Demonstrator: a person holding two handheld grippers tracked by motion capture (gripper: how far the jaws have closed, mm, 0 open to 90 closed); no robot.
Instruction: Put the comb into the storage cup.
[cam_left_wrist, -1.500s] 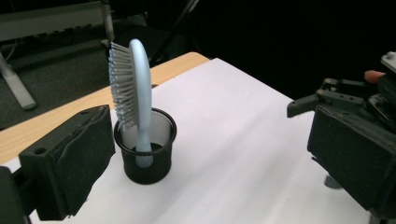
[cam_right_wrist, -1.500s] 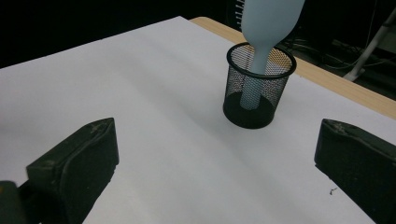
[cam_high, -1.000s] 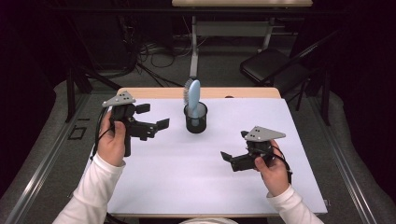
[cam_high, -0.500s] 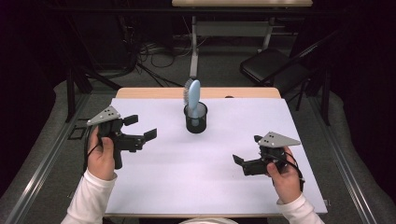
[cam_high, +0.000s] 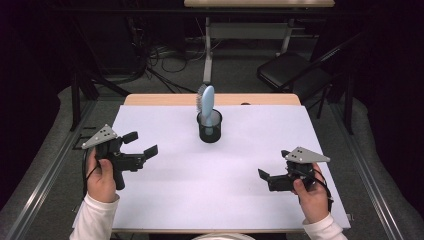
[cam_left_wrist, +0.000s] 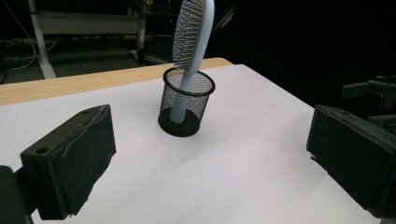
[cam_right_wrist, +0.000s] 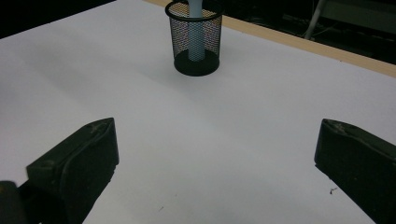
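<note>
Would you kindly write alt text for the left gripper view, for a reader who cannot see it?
A pale blue plastic hairbrush stands handle-down, leaning, in a black wire-mesh cup on a white-covered table. The left tool frames the scene with its two black jaws wide apart and nothing between them.

Hairbrush (cam_high: 206, 98): pale blue, bristled head up, handle down inside the cup, leaning against its rim; it stands ahead of both my tools.
Mesh cup (cam_high: 210, 129): black wire-mesh pen holder, upright on the white table cover, near the far edge, about midway across.
</note>
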